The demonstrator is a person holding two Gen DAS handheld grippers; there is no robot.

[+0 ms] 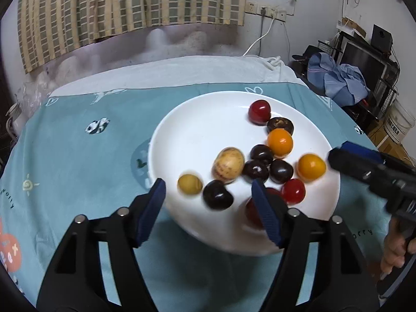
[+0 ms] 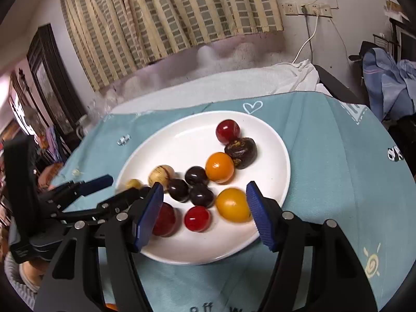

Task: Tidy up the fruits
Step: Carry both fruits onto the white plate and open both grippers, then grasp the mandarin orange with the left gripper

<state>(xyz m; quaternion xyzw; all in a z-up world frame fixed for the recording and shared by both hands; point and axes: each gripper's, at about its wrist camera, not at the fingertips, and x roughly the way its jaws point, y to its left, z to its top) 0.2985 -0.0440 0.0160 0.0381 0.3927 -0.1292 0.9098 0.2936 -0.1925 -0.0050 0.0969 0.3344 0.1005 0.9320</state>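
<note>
A white plate point(image 1: 197, 119) point(image 2: 182, 140) sits on the teal cloth and holds several small round fruits. Among them are a red one point(image 1: 259, 111) at the back, two orange ones point(image 1: 280, 142) point(image 2: 232, 205), a tan one point(image 1: 228, 165) and several dark ones point(image 1: 261, 153). My left gripper point(image 1: 208, 184) hovers open over the plate's near rim. A dark fruit point(image 1: 217, 195) and a small yellow fruit point(image 1: 189, 184) lie loose between its fingers. My right gripper point(image 2: 204, 186) is open over the plate's other side, above a red fruit point(image 2: 197, 218), gripping nothing.
The teal patterned tablecloth point(image 1: 91, 161) covers the round table, with a white cloth point(image 1: 182, 72) at its far edge. A curtain hangs behind. Blue clothes point(image 1: 335, 78) and shelving stand at the right. A person's hand point(image 1: 395, 249) holds the right gripper's handle.
</note>
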